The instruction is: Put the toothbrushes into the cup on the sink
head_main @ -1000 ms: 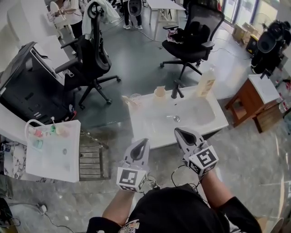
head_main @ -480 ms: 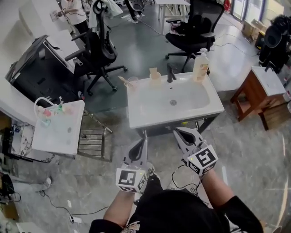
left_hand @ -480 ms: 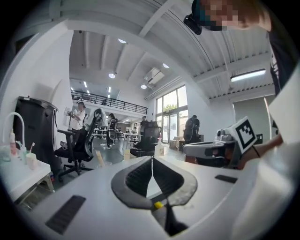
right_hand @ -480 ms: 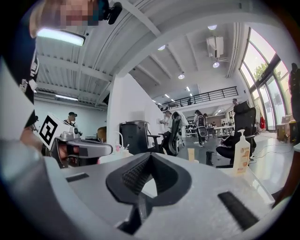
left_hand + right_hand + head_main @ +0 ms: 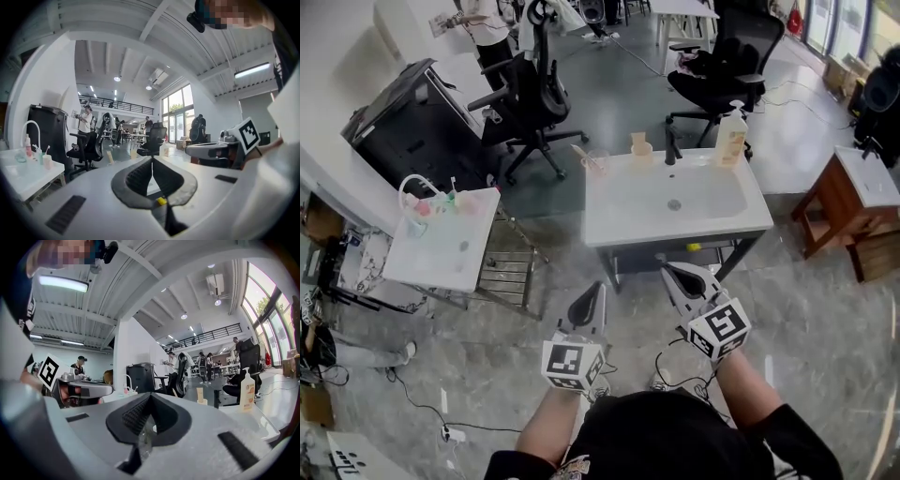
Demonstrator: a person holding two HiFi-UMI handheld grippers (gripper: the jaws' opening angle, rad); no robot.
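The white sink point(image 5: 741, 217) stands ahead of me on a dark frame. At its back left corner is a clear cup point(image 5: 599, 161) with a thin beige toothbrush point(image 5: 581, 154) leaning at it, too small to tell whether it is inside. A beige cup point(image 5: 639, 147) sits by the black faucet point(image 5: 672, 148). My left gripper point(image 5: 593, 289) and right gripper point(image 5: 673, 272) are both shut and hold nothing. They hang level over the floor, short of the sink's front edge. In the right gripper view the right gripper point(image 5: 150, 396) points toward the beige cup point(image 5: 200, 396).
A soap bottle point(image 5: 731, 135) stands at the sink's back right. A smaller white washstand point(image 5: 441, 251) with bottles and a curved tap is at the left, a metal rack point(image 5: 499, 277) beside it. Black office chairs point(image 5: 534, 94) and a wooden stool point(image 5: 848, 211) surround the sink.
The sink has drawn away from me. Both grippers, earlier over its front edge, are now over the floor in front of it, still shut.
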